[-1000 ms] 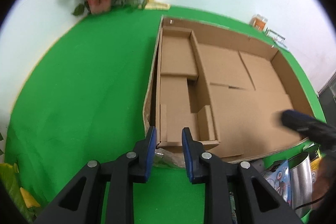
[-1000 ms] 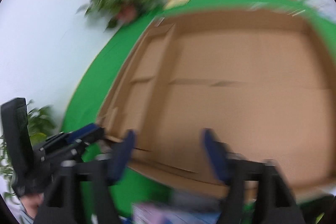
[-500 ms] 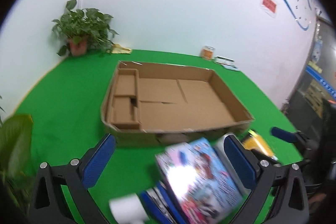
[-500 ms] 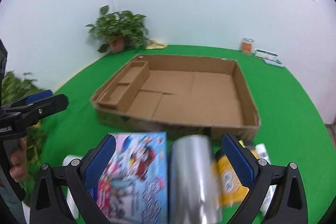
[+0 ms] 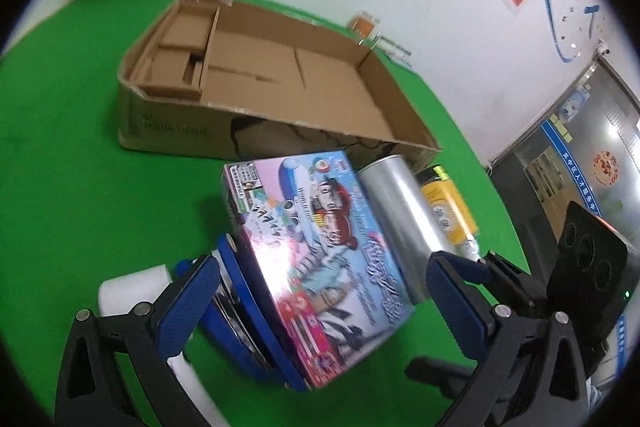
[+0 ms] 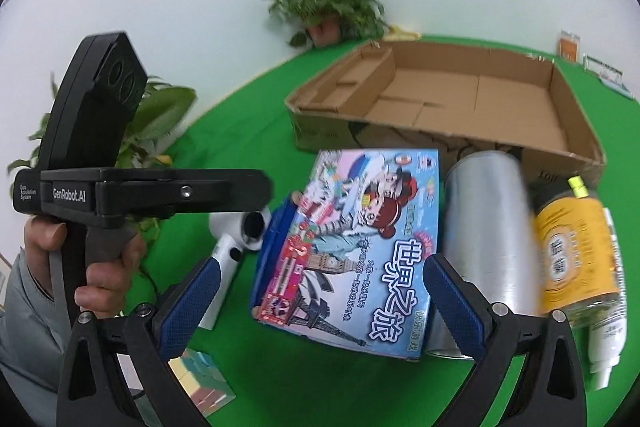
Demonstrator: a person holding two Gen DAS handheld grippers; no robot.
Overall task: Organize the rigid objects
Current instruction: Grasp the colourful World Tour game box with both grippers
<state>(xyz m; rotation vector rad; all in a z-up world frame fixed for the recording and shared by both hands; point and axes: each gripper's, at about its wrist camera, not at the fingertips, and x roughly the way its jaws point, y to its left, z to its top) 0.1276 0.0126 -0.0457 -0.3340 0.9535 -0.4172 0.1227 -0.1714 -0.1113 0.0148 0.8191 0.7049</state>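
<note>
I am holding both grippers wide open and empty over the pile of things on the green table [image 6: 248,131]. Nearest me, my right gripper [image 6: 316,303] is hanging with its blue pads spread to either side of the game box [image 6: 352,247], neither pad touching it. My left gripper [image 5: 324,303] is spread just as wide over the same box from the other side.

The game box is lying tilted, propped on something blue beneath its left edge, so it is not resting flat. I am judging it light, stiff and glossy, likely to slip if pinched on its broad printed face. The thin edges look like the better place to grip, across the short width.

Just to its right the silver can [image 6: 484,219] is lying on its side, touching the box. It looks smooth and round, so it may roll or squirt out of a loose pinch. Beside that the yellow bottle [image 6: 576,251] is lying too, cap toward me. A white handled device [image 6: 232,239] is sitting left of the box, and a colour cube [image 6: 204,379] lies at my near left.

Farther off, the cardboard tray [image 6: 576,115] is sitting open with nothing in it, small compartments along its left side. Beyond it a potted plant [image 6: 328,7] is standing at the table's far edge.
</note>
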